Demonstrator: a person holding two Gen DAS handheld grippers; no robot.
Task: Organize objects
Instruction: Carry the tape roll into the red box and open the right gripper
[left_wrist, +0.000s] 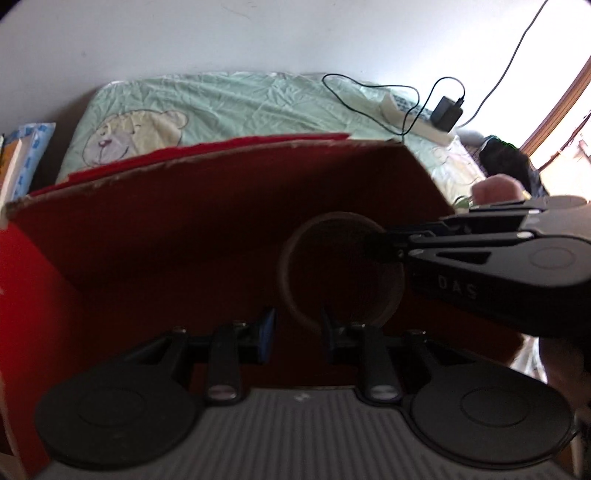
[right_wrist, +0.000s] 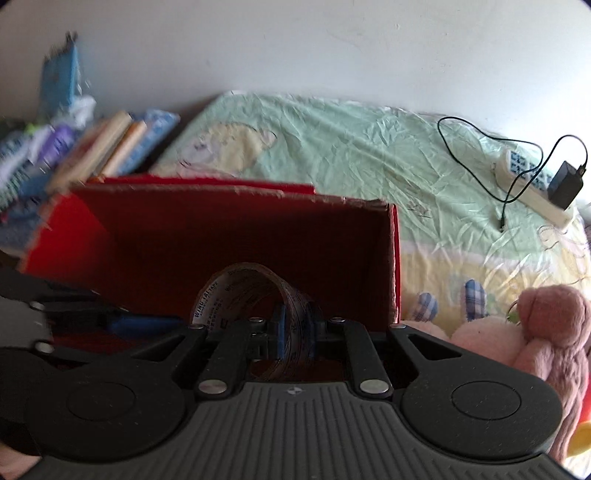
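A roll of clear tape (left_wrist: 295, 295) with a brown core hangs inside an open red cardboard box (left_wrist: 166, 240). My right gripper (left_wrist: 380, 248) reaches in from the right and is shut on the roll's right rim. In the right wrist view the tape roll (right_wrist: 240, 288) stands on edge, its wall pinched between my right gripper's (right_wrist: 295, 332) blue pads, with the red box (right_wrist: 221, 229) behind it. My left gripper (left_wrist: 297, 336) is open just below the roll, holding nothing. It also shows at the left of the right wrist view as the left gripper (right_wrist: 125, 321).
The box sits on a bed with a pale green bear-print sheet (right_wrist: 332, 147). A white power strip (right_wrist: 532, 184) with a black adapter (right_wrist: 565, 184) and cable lies at the far right. A pink plush toy (right_wrist: 535, 332) lies right of the box. Books (right_wrist: 110, 147) are stacked at the left.
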